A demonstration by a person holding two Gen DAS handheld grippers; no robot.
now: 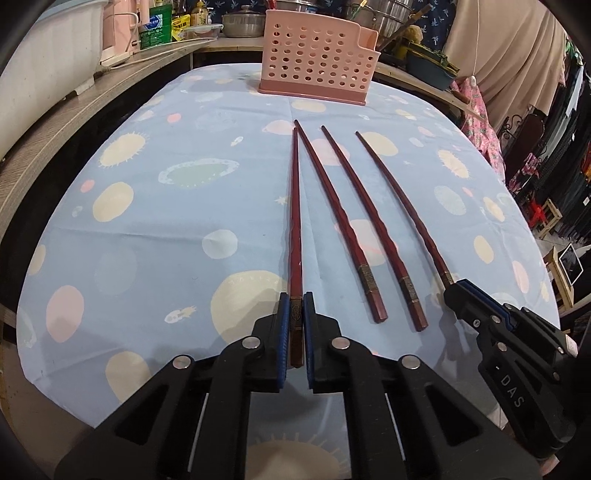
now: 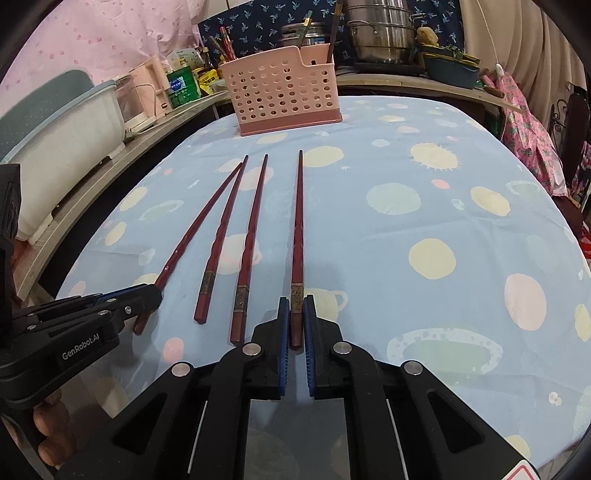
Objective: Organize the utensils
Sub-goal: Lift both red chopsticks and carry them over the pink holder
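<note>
Several dark red chopsticks lie side by side on the blue patterned tablecloth point(image 1: 155, 229), tips toward a pink perforated utensil basket point(image 1: 317, 55) at the far end. My left gripper point(image 1: 295, 299) is shut on the thick end of the leftmost chopstick point(image 1: 295, 221). My right gripper point(image 2: 296, 301) is shut on the thick end of the rightmost chopstick point(image 2: 298, 221). Each gripper shows in the other's view: the right gripper point(image 1: 456, 291) at the right, the left gripper point(image 2: 153, 295) at the left. Two chopsticks point(image 1: 339, 221) point(image 1: 369, 221) lie loose between them. The basket point(image 2: 280, 92) holds nothing I can see.
A wooden counter point(image 1: 48, 147) runs along the left with a white tub point(image 2: 70, 144), bottles and jars. Steel pots point(image 2: 380, 33) and a dark tray stand behind the basket. Hanging cloth and clothes fill the right side past the table's edge.
</note>
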